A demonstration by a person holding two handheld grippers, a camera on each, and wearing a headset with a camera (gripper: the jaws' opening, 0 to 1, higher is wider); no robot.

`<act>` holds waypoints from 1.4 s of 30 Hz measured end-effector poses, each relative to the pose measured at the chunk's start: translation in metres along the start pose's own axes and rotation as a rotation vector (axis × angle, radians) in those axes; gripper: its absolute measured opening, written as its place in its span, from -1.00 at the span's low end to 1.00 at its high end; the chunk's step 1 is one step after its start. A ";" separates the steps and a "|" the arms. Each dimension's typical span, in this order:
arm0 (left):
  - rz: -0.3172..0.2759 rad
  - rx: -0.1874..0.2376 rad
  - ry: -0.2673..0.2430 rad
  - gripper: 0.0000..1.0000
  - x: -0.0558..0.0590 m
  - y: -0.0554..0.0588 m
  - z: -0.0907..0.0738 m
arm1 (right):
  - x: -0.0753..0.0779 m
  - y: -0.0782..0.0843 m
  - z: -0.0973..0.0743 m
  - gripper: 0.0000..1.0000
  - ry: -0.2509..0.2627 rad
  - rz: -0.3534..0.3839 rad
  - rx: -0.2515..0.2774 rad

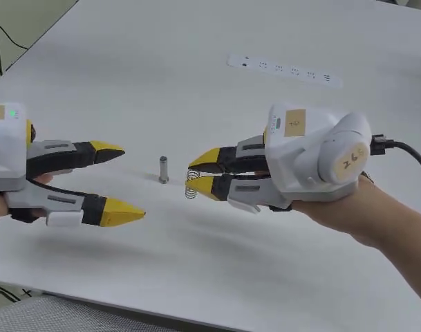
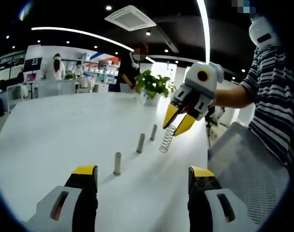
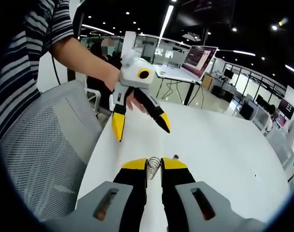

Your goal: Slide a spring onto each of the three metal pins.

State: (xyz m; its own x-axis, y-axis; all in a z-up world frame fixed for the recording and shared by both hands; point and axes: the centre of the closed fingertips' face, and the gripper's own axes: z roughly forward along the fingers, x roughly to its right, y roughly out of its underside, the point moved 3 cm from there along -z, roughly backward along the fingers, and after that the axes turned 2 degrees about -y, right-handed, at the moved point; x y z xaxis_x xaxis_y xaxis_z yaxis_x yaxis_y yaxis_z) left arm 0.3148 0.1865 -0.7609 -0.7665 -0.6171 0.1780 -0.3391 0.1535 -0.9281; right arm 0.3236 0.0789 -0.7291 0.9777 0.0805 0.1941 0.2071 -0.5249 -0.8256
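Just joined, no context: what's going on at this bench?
A person holds a gripper in each hand over a white table. The right gripper is shut on a spring, which hangs from its tips close to the row of three metal pins. The left gripper is open and empty, facing it from the other side. The held spring is not yet on a pin.

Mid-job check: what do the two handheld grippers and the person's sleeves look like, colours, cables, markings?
The left gripper and the right gripper match: rounded white plastic housings, black jaws with pointed yellow tips. Each bears a tan square label. A black cable leaves the right gripper's rear. The person wears a black-and-white striped short-sleeved shirt.
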 end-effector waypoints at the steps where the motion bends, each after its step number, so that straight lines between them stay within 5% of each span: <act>1: 0.002 -0.002 -0.007 0.53 -0.001 0.001 -0.001 | 0.000 0.001 0.000 -0.85 0.001 0.000 -0.001; 10: -0.030 0.008 -0.050 0.96 -0.006 0.004 -0.007 | 0.001 0.005 0.004 -0.85 -0.002 -0.015 -0.020; 24: -0.039 0.013 -0.079 0.96 -0.012 0.006 -0.017 | 0.007 0.006 0.018 -0.85 -0.018 -0.038 -0.037; 42: -0.036 0.020 -0.086 0.96 -0.013 0.003 -0.020 | 0.040 -0.012 0.040 -0.85 0.026 -0.074 -0.023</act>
State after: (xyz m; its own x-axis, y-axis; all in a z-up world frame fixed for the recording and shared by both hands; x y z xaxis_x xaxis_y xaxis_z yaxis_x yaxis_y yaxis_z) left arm 0.3125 0.2104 -0.7594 -0.7041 -0.6861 0.1832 -0.3540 0.1155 -0.9281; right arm 0.3618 0.1224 -0.7330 0.9583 0.0984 0.2684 0.2781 -0.5380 -0.7958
